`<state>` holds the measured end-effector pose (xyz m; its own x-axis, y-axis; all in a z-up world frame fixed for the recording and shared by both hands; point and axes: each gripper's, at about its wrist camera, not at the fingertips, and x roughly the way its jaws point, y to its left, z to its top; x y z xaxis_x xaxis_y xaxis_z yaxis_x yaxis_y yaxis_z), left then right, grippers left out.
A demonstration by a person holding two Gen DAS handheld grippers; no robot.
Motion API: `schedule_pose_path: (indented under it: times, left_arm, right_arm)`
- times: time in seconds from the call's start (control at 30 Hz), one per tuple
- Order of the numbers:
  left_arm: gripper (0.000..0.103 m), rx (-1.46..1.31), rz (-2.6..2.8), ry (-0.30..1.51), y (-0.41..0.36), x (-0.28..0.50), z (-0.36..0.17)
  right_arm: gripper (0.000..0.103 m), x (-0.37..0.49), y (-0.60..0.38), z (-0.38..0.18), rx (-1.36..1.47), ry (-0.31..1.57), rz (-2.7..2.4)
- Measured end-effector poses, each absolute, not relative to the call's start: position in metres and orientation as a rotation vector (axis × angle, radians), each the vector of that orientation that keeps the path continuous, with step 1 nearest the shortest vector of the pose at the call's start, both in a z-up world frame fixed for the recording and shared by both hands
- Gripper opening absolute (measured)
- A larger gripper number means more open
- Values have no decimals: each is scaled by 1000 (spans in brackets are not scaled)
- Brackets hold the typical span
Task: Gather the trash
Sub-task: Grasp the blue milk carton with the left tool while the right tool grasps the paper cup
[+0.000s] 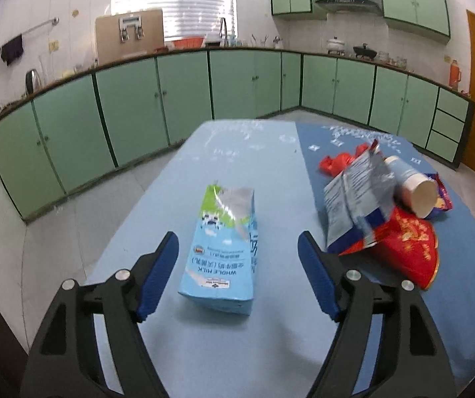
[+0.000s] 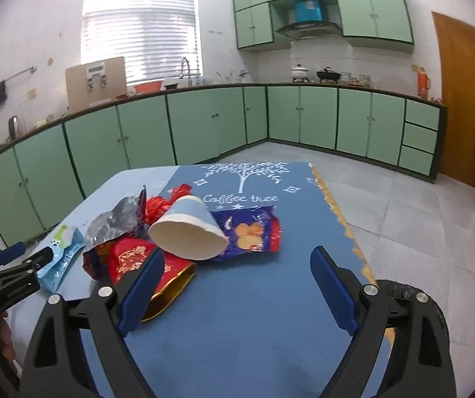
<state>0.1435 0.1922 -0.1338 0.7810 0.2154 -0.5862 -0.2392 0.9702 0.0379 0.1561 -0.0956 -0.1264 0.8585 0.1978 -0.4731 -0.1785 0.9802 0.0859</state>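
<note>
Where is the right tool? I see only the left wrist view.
Observer: The right tool hangs open and empty over the mat, just short of the cup, whose mouth faces it.
Operator: Any bin in sight?
Observer: Yes, probably. A dark round rim that looks like a bin shows beside the mat's fringed edge, right behind the right tool's outer finger.
</note>
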Motion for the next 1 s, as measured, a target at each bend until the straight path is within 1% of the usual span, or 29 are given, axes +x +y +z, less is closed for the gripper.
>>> schedule_pose_path:
  times: [0.13, 0.3, 0.43, 0.5, 0.53, 0.6, 0.73, 0.93, 0.97, 1.0]
  left_arm:
    - [77, -75, 245, 655, 197, 150, -142]
    - [78, -109, 244, 684, 208, 159, -150]
    - [78, -125, 238, 704, 210, 167, -154]
    - [76, -136, 234, 715, 210, 171, -155]
    - [71, -139, 233, 725, 210, 173, -157]
    - [45, -138, 228, 767, 209, 180, -163]
    - [45, -156, 220, 772, 210, 182, -163]
    - [43, -147, 217, 721, 204, 190, -143]
    - [13, -143, 214, 716, 203, 194, -139]
    - [11, -148, 201, 722, 202, 199, -137]
  right_arm:
    - [87, 171, -87, -129, 13, 513, 214]
    - [77, 197, -74, -138, -42, 554, 218]
    - [72, 216, -71, -146, -48, 589, 222]
    - [69, 225, -69, -149, -48, 604, 230]
    - [68, 228, -68, -150, -47, 611, 232]
    - [66, 235, -67, -152, -47, 621, 237]
    - [62, 246, -65, -155, -50, 635, 250]
    - [49, 257, -65, -157, -42, 654, 275]
    - [44, 260, -66, -158, -39, 661, 280]
    - [39, 261, -66, -159, -36, 665, 284]
